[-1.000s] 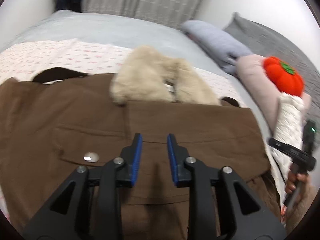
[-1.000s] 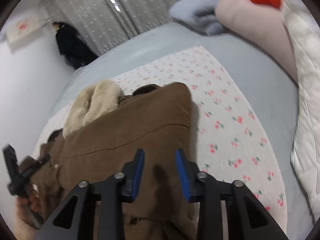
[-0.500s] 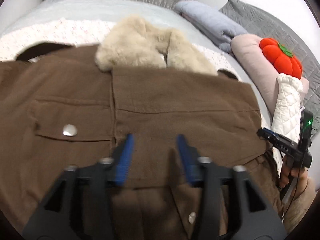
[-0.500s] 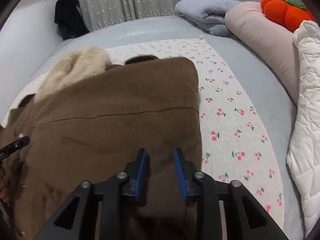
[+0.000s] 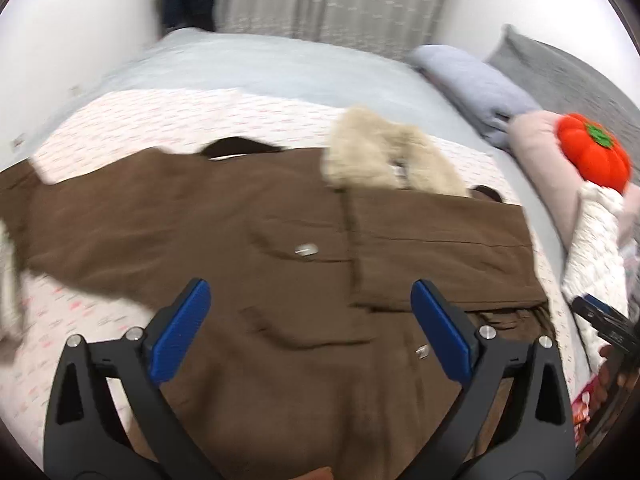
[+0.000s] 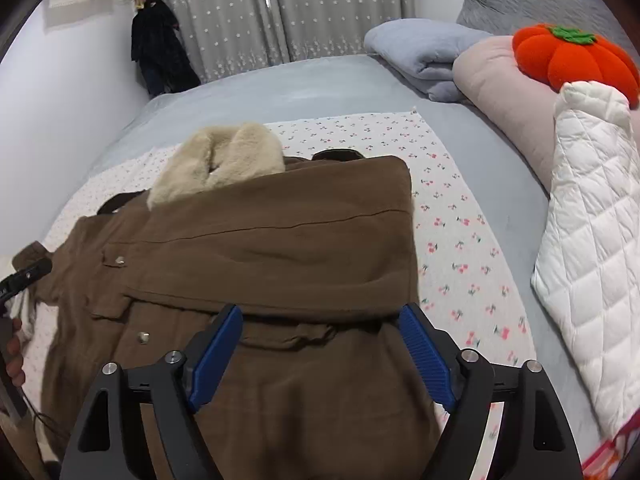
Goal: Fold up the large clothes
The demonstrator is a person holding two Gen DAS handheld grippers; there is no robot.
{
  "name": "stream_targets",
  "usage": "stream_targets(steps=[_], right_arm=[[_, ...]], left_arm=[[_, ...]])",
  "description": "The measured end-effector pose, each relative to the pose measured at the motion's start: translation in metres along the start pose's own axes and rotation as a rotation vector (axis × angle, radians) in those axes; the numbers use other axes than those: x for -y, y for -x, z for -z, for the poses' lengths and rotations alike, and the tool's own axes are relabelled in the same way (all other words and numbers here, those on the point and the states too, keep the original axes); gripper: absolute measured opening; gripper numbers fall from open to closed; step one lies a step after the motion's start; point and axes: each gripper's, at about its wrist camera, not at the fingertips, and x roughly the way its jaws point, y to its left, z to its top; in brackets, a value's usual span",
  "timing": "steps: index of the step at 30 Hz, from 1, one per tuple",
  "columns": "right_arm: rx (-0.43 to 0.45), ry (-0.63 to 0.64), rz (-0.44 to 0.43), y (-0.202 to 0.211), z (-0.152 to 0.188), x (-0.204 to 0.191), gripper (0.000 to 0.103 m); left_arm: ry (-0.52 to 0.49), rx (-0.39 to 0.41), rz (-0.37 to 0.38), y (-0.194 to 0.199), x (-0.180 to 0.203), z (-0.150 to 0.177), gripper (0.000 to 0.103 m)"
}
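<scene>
A brown coat (image 5: 280, 248) with a cream fur collar (image 5: 384, 160) lies flat on a cherry-print sheet (image 5: 120, 128). Its right side is folded over onto the front; its left sleeve stretches out to the left. My left gripper (image 5: 310, 308) is open and empty, held above the coat's middle. In the right wrist view the coat (image 6: 280, 248) and collar (image 6: 220, 160) show too. My right gripper (image 6: 320, 334) is open and empty above the lower edge of the folded panel.
A white quilted jacket (image 6: 592, 260), an orange pumpkin cushion (image 6: 572, 56), a pink pillow (image 6: 500, 96) and a folded blue-grey blanket (image 6: 420, 52) lie along the bed's right side. A dark garment (image 6: 160, 52) hangs by the curtain. White fabric (image 5: 8, 264) lies at far left.
Both grippers have opened wide from nearly shut. Both have pulled back from the coat. The left view has swung left, so the outstretched left sleeve shows.
</scene>
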Motion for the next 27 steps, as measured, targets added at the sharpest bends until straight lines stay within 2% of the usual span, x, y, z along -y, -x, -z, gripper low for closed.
stream_targets(steps=[3, 8, 11, 12, 15, 19, 22, 24, 27], right_arm=[[0.0, -0.043, -0.012, 0.003, -0.004, -0.006, 0.086], [0.007, -0.048, -0.023, -0.008, -0.022, -0.021, 0.087], [-0.002, -0.032, -0.014, -0.02, -0.024, -0.027, 0.087], [-0.01, -0.026, -0.004, -0.026, -0.023, -0.029, 0.087], [-0.043, 0.004, 0.017, -0.042, -0.019, -0.035, 0.087], [-0.068, -0.011, -0.001, -0.057, -0.013, -0.034, 0.087], [-0.085, -0.027, -0.026, -0.065, -0.013, -0.033, 0.087], [-0.089, -0.024, -0.025, -0.068, -0.012, -0.034, 0.087], [-0.094, -0.029, -0.027, -0.07, -0.012, -0.033, 0.087]], left_arm=[[0.094, 0.001, -0.071, 0.019, -0.041, 0.001, 0.1], [0.298, 0.042, -0.122, 0.04, -0.132, 0.002, 0.1], [0.441, 0.06, -0.099, 0.041, -0.186, 0.008, 0.1], [0.516, 0.069, -0.069, 0.038, -0.21, 0.014, 0.1], [0.65, 0.08, 0.029, 0.019, -0.253, 0.027, 0.1], [0.717, 0.12, -0.012, -0.008, -0.282, 0.029, 0.097], [0.729, 0.158, 0.002, -0.03, -0.294, 0.03, 0.096], [0.759, 0.151, 0.007, -0.051, -0.302, 0.034, 0.094], [0.727, 0.167, -0.123, -0.071, -0.299, 0.026, 0.093]])
